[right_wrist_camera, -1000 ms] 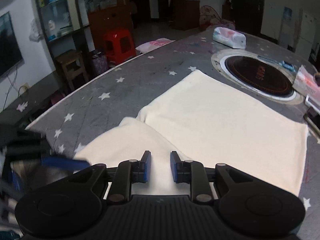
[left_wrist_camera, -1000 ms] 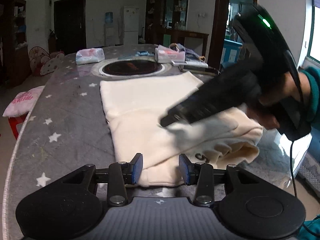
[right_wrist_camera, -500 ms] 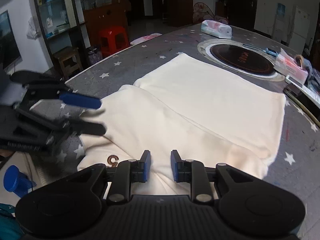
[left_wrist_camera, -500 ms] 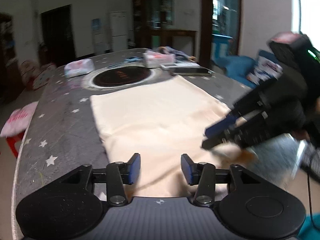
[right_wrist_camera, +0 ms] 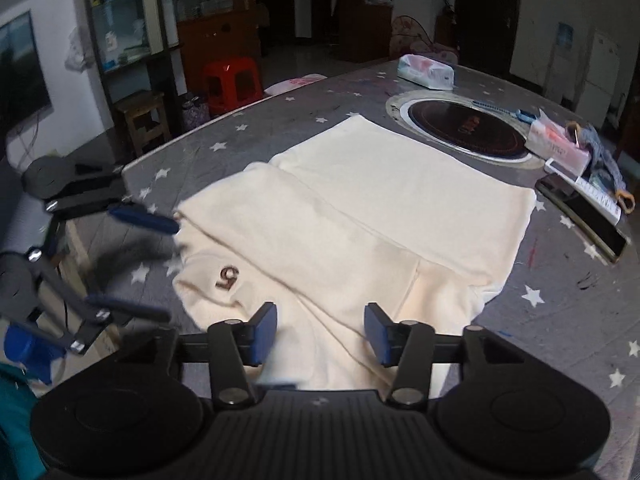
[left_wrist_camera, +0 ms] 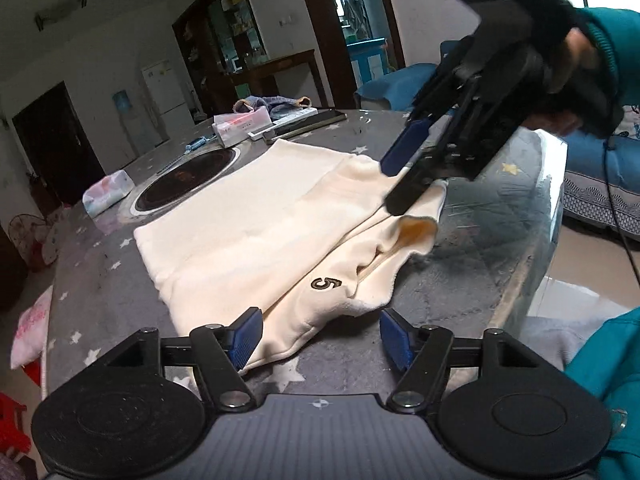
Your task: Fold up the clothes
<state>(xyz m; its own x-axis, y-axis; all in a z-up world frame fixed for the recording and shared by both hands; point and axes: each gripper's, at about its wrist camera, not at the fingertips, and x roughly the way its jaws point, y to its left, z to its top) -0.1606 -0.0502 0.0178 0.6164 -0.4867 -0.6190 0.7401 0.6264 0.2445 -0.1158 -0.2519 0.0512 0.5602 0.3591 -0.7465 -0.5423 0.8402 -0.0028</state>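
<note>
A cream garment [left_wrist_camera: 248,216] with a dark "5" emblem [left_wrist_camera: 326,284] lies folded on the grey star-print tablecloth [left_wrist_camera: 100,280]. My left gripper [left_wrist_camera: 320,336] is open at its near hem, and the left pad [left_wrist_camera: 246,336] touches the cloth edge. In the left wrist view my right gripper [left_wrist_camera: 404,176] hovers open over the garment's right edge, held by a hand in a teal sleeve. From the right wrist, the garment [right_wrist_camera: 360,208] spreads ahead of the open right gripper [right_wrist_camera: 320,334]. The left gripper [right_wrist_camera: 140,264] shows at its left, blurred, fingers apart.
A round hob [right_wrist_camera: 464,128] is set into the table beyond the garment. A tissue pack [right_wrist_camera: 426,72], a pink box [right_wrist_camera: 556,144] and a phone [right_wrist_camera: 580,208] lie around it. The table edge [left_wrist_camera: 532,248] runs close on the right. A red stool [right_wrist_camera: 232,84] stands on the floor.
Both grippers have opened wider. The right gripper drew back from over the garment's middle to its right edge. The left wrist view has tilted, now over the hem beside the "5".
</note>
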